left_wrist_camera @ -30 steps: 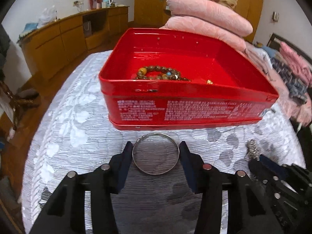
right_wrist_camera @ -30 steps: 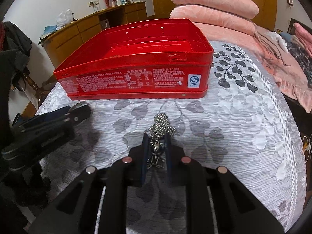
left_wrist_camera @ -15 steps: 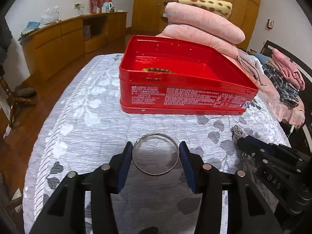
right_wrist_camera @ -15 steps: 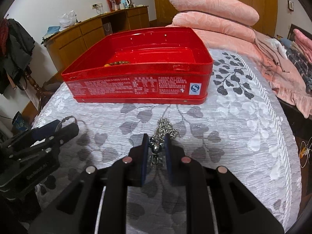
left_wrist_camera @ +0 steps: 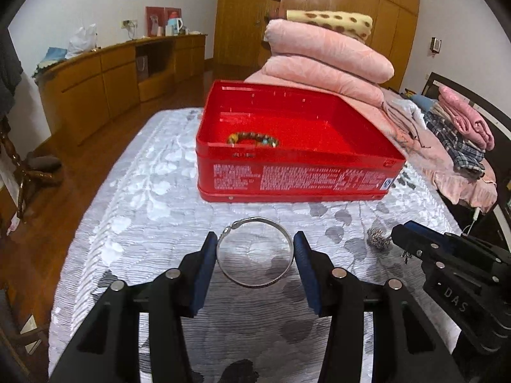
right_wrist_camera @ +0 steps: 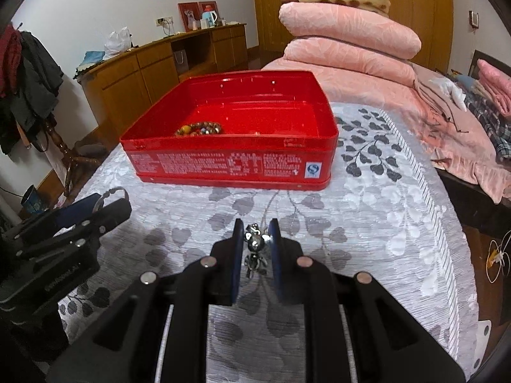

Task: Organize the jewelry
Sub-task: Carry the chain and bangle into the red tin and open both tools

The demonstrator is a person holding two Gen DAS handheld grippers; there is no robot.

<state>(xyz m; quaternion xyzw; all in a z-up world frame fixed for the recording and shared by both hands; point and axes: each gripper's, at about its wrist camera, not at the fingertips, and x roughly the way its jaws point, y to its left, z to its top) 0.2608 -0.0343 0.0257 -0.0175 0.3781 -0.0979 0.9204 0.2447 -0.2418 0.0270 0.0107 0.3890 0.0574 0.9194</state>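
Observation:
My left gripper (left_wrist_camera: 255, 250) is shut on a silver bangle (left_wrist_camera: 255, 282) and holds it above the bed, short of the red tin (left_wrist_camera: 297, 178). The tin (right_wrist_camera: 223, 166) holds a brown bead bracelet (left_wrist_camera: 253, 138), which also shows in the right wrist view (right_wrist_camera: 198, 128). My right gripper (right_wrist_camera: 255, 237) is shut on a silver chain with a small bear charm (right_wrist_camera: 254, 249). The chain's bunched end (left_wrist_camera: 377, 237) hangs at the right gripper's tip in the left wrist view. The left gripper (right_wrist_camera: 105, 202) shows at the left of the right wrist view.
The bed is covered by a white and grey leaf-pattern spread (right_wrist_camera: 383, 198). Folded pink quilts (left_wrist_camera: 325, 63) lie behind the tin. A wooden cabinet (left_wrist_camera: 105, 79) stands at the far left. Clothes (left_wrist_camera: 460, 134) lie at the right.
Both grippers have lifted and drawn back from the tin with their pieces held. The chain has come up off the spread.

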